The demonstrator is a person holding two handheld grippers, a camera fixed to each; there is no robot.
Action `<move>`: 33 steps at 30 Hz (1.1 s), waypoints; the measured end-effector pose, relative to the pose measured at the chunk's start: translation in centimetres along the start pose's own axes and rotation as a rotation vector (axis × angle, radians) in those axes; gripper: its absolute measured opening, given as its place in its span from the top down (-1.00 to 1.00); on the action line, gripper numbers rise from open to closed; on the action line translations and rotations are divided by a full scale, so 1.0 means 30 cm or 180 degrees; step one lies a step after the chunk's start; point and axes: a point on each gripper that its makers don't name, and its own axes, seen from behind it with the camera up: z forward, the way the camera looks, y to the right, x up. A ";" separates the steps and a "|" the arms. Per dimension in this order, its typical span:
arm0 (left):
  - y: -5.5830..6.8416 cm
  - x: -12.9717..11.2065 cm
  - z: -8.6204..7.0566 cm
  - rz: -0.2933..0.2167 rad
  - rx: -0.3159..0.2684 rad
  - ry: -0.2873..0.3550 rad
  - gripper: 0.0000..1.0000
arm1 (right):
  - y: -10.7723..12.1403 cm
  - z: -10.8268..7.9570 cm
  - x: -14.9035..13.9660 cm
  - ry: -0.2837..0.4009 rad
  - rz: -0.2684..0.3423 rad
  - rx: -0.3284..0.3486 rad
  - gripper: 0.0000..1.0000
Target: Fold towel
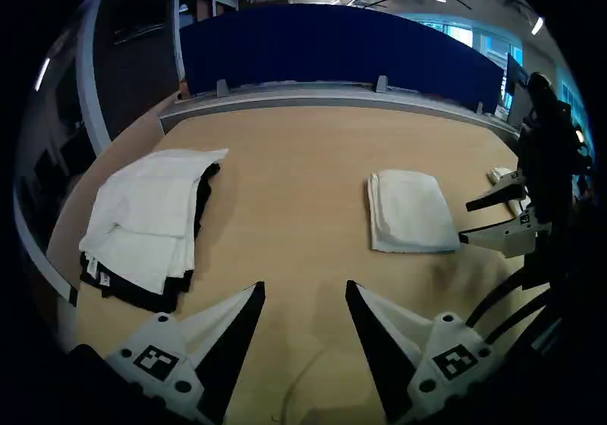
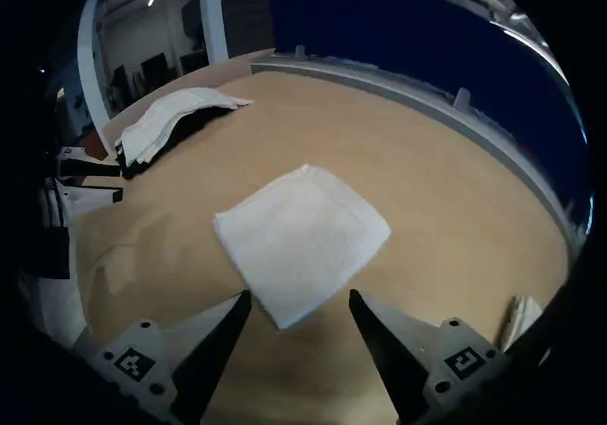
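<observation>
Since the towel [image 2: 302, 240] is laid folded just beyond the fingers [image 2: 216, 341], the left gripper [image 1: 303, 296] and right gripper [image 2: 300, 303] are held released.

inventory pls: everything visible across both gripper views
folded towel: 1, white, mid-table, just ahead of the right gripper
cloth pile: 1, white layers over black, near the table edge, apart from the folded towel
white item: 1, partly seen beyond the folded towel, can't tell what it is
table: 1, light wood
partition: 1, dark blue, along the table's far edge
left gripper: 1, white and black fingers, open, empty, above bare table
right gripper: 1, same colours, open, empty
</observation>
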 end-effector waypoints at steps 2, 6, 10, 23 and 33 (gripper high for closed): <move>-0.003 0.002 0.000 -0.0005 0.0004 0.0005 -0.57 | -0.002 0.003 -0.008 -0.0017 0.0018 -0.0019 -1.00; -0.010 0.003 0.000 -0.0013 0.0011 0.0010 -0.57 | -0.003 0.010 -0.029 -0.0064 0.0049 -0.0069 -1.00; -0.014 0.001 -0.001 -0.0024 0.0014 0.0012 -0.56 | -0.008 0.019 -0.052 -0.0110 0.0072 -0.0104 -1.00; -0.016 0.000 0.002 -0.0035 0.0011 0.0019 -0.57 | -0.025 0.042 -0.106 -0.0156 0.0148 -0.0154 -0.61; -0.019 0.000 0.001 -0.0030 0.0012 0.0021 -0.56 | -0.046 0.055 -0.125 -0.0146 0.0184 -0.0118 0.21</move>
